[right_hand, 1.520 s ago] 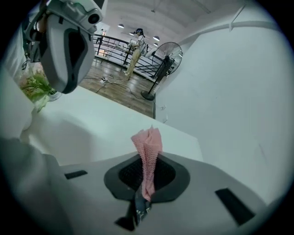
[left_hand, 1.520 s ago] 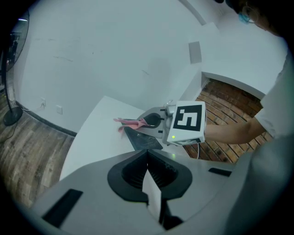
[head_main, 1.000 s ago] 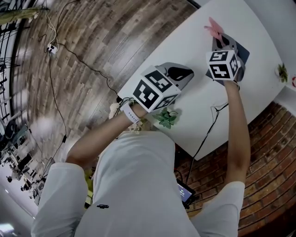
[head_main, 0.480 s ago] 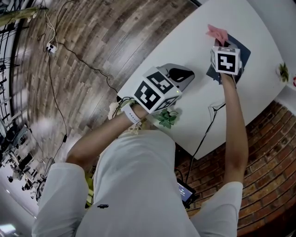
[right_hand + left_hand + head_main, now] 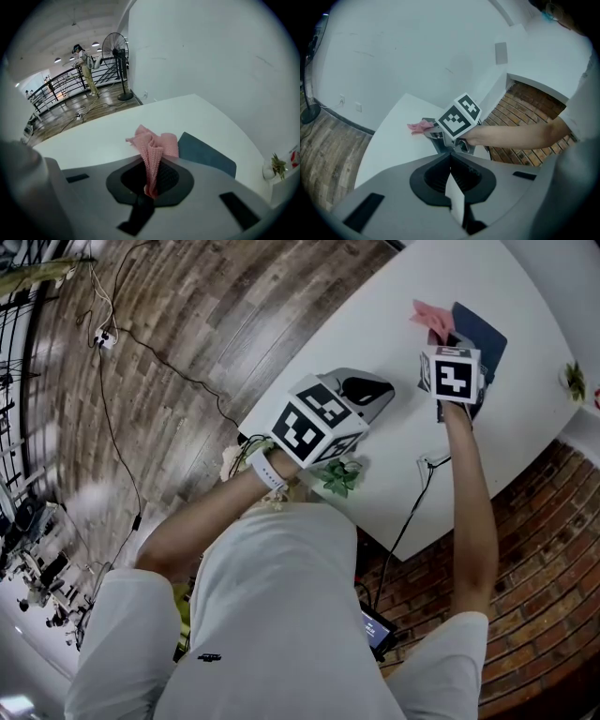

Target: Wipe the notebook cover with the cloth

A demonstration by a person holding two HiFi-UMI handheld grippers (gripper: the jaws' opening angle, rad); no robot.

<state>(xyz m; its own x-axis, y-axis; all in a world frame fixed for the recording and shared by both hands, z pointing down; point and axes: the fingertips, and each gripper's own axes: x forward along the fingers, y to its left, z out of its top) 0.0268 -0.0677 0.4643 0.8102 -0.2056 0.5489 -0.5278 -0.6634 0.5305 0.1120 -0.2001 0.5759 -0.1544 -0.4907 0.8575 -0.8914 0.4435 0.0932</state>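
Pink cloth pinched in the right gripper at the notebook's left edge

The white table (image 5: 375, 329) bore a dark blue notebook (image 5: 483, 332) flat on its far right part; the left gripper (image 5: 366, 388) was held at the table's near left edge, well apart from the notebook, jaws closed together on nothing; the right gripper (image 5: 441, 338) was over the notebook's left side, jaws clamped on a bunched fold of the cloth (image 5: 152, 150); the cloth's free end spread at the notebook's left edge and onto the table; it looked a light, limp knit, likely to crumple and drag rather than slide, so a grip on a gathered fold suited it; the cover looked stiff, smooth and plain; no brand or writing could be read, only square black-and-white markers on the grippers' cubes.
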